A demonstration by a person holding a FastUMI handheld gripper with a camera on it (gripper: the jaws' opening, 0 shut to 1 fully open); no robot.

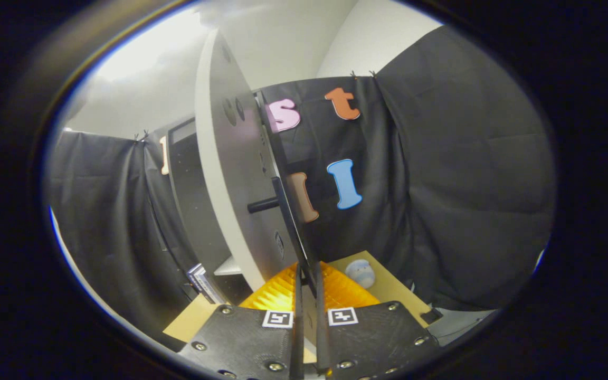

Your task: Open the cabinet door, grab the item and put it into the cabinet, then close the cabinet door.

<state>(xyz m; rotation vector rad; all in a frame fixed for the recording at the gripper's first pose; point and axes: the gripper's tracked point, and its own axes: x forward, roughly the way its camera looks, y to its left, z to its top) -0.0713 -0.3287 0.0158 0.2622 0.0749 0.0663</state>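
Gripping the free edge of the cabinet door, the gripper has its two fingers drawn close together with the thin dark edge of the door running down between them; both seem to press on it, though the contact itself is hard to make out. The door stands swung out, its pale face turned to the left, with a dark round handle sticking out of it partway up. Behind the door, to the left, the dark cabinet shows its open front and a light shelf low inside. On the tabletop, to the right of the fingers and a little beyond them, lies the item: a small, soft, pale blue and white toy, well apart from the cabinet and untouched. Near the foot of the cabinet, on the left, a few thin books or cases lean together.
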